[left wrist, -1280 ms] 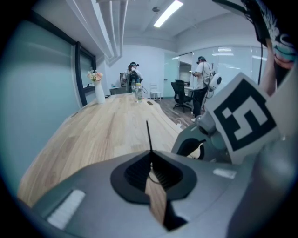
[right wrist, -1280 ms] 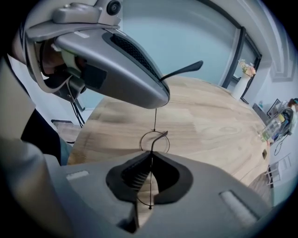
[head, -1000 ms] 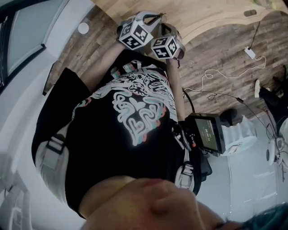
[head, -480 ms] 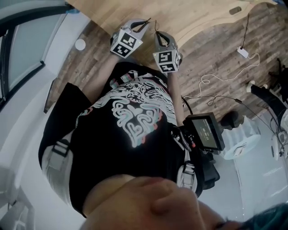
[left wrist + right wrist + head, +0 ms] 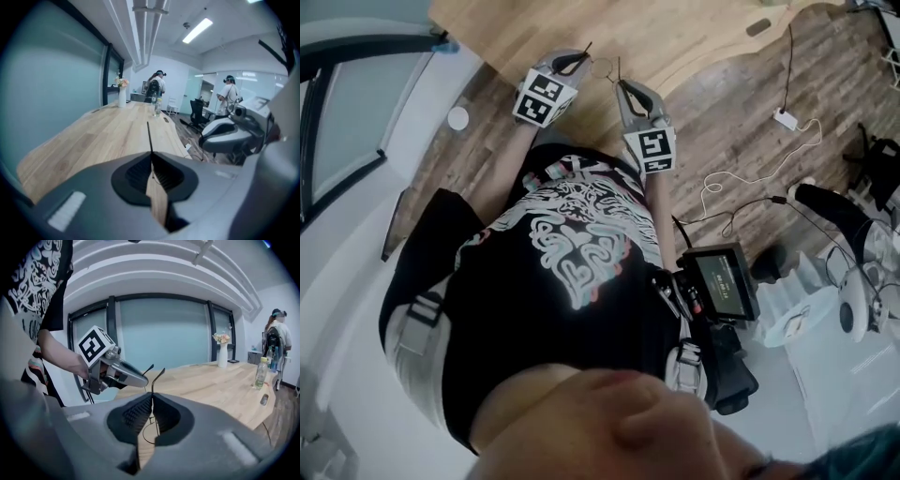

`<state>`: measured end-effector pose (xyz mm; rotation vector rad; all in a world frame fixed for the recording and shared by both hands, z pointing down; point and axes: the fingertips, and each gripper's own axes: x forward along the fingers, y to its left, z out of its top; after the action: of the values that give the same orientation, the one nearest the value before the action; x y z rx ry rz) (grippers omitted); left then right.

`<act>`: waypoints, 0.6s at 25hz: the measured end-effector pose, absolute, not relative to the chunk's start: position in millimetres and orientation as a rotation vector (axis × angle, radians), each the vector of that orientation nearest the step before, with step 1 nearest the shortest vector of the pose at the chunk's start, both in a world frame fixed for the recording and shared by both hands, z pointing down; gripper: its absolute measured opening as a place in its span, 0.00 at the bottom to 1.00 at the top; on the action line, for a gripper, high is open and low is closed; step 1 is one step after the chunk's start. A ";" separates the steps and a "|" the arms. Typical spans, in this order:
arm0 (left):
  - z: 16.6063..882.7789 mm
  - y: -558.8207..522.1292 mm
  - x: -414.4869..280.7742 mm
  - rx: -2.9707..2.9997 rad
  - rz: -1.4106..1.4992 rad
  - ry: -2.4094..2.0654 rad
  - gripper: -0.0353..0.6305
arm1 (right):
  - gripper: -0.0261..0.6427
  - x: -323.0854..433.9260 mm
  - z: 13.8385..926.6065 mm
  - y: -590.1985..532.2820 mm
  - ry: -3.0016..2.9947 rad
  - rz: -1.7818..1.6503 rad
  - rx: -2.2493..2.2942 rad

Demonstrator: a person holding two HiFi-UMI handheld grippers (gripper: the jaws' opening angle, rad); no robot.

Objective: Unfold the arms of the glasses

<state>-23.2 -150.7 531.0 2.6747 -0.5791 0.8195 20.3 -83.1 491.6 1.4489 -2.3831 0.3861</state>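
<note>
Head view: left gripper [image 5: 578, 61] and right gripper [image 5: 622, 85] are raised over the table [image 5: 534, 28] edge, tips facing each other. The thin glasses [image 5: 602, 66] seem strung between them, likely mid-unfold.
Left gripper view: left gripper [image 5: 151, 161] is pinched tight on one dark arm [image 5: 149, 137], which pokes up above the table [image 5: 93, 140].
Right gripper view: right gripper [image 5: 151, 404] is clamped on the other arm [image 5: 157, 378], forearm level over the table [image 5: 211, 380].
Next move: draw the tips gently apart.

Head camera looks steeply down from above, each gripper camera rides close behind its own jaws, all three sharing the long pale wooden bench [image 5: 694, 37], right view catching the left tongs [image 5: 143, 379].
</note>
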 end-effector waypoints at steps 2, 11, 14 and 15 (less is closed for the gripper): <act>522.4 -160.8 -23.5 2.659 0.778 -0.594 0.05 | 0.05 26.5 476.3 -88.0 -2.424 0.369 1.483; 503.8 -169.0 -28.4 2.619 0.657 -0.584 0.05 | 0.05 37.0 446.3 -90.3 -2.529 0.263 1.538; 501.2 -172.5 -32.6 2.611 0.625 -0.595 0.05 | 0.05 36.6 443.3 -91.8 -2.541 0.260 1.556; 500.8 -174.1 -33.2 2.610 0.620 -0.596 0.05 | 0.05 38.0 444.0 -92.6 -2.545 0.261 1.566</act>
<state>-33.2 -174.1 500.8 2.6102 -0.5961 0.6196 38.0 -92.6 444.0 1.5663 -2.5449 0.2610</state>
